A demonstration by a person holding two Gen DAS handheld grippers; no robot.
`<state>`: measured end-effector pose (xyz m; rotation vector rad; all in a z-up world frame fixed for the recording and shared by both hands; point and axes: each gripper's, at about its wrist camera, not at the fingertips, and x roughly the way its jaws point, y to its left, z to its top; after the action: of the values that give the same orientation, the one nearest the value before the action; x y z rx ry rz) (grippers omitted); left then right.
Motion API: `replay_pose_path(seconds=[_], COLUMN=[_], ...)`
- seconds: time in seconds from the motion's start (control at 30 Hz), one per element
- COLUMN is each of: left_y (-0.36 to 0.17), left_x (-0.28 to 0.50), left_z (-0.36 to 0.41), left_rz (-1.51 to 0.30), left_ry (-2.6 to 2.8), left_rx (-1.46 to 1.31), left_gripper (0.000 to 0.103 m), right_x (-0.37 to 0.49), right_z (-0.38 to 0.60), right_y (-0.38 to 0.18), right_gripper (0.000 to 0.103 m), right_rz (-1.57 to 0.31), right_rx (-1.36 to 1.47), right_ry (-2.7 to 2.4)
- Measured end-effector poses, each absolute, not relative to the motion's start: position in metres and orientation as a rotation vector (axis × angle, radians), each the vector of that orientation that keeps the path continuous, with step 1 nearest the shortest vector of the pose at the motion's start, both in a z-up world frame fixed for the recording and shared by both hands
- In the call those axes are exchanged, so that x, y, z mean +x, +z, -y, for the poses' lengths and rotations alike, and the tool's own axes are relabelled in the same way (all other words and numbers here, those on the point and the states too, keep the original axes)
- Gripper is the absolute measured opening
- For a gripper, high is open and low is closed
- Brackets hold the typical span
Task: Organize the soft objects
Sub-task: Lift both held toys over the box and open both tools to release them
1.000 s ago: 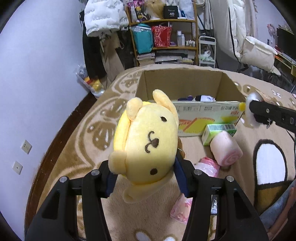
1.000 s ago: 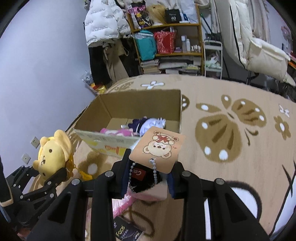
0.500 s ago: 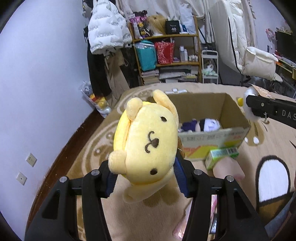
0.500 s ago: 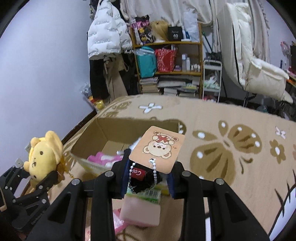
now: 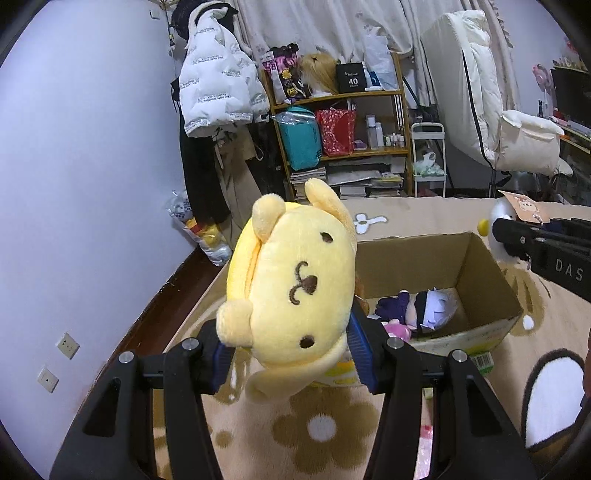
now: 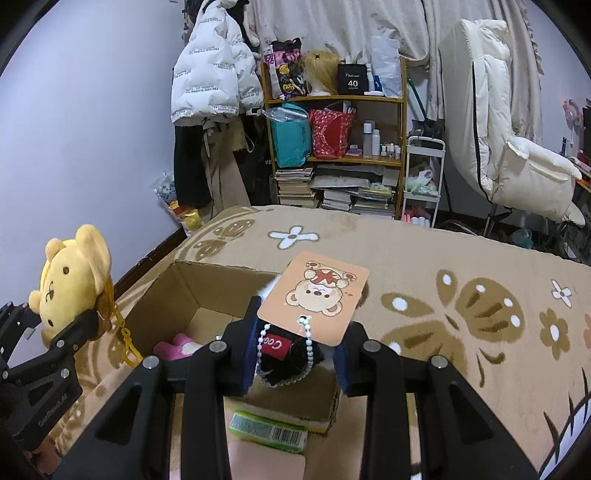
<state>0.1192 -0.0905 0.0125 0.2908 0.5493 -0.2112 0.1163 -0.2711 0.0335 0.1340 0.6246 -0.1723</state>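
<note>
Here, the left claw (image 5: 291, 350) is clamping the yellow plush dog (image 5: 291, 284) above the near-left corner of the cardboard box (image 5: 480, 266) — while the right claw (image 6: 295, 354) is pinching a small dark plush toy (image 6: 284, 363) with an orange card tag (image 6: 314, 295) over the box's near wall.

A pale lilac wall (image 5: 92, 155) carries two sockets (image 5: 66, 345) low down; a dark skirting board (image 5: 166, 291) meets a beige carpet (image 6: 443, 258) patterned with brown and white flowers; a cluttered wooden shelf unit (image 6: 338, 155) stands at the back beside a hanging white puffer jacket (image 6: 210, 77); cream curtains (image 5: 332, 29) hang behind; a white padded chair (image 6: 517, 147) sits right.
</note>
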Motion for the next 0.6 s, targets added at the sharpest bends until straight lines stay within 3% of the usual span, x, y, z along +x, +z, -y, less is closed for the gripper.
replay_pose_path(seconds=[0.6], left_y=[-0.014], left_x=[0.164], left_z=[0.113], left_rz=[-0.609], left_ry=[-0.262], left_rx=[0.312], left_gripper=[0.053], right_x=[0.146], right_z=[0.276], right_y=[0.004], right_gripper=[0.036], right_rz=[-0.652], right_rx=[0.142], right_ry=[-0.133])
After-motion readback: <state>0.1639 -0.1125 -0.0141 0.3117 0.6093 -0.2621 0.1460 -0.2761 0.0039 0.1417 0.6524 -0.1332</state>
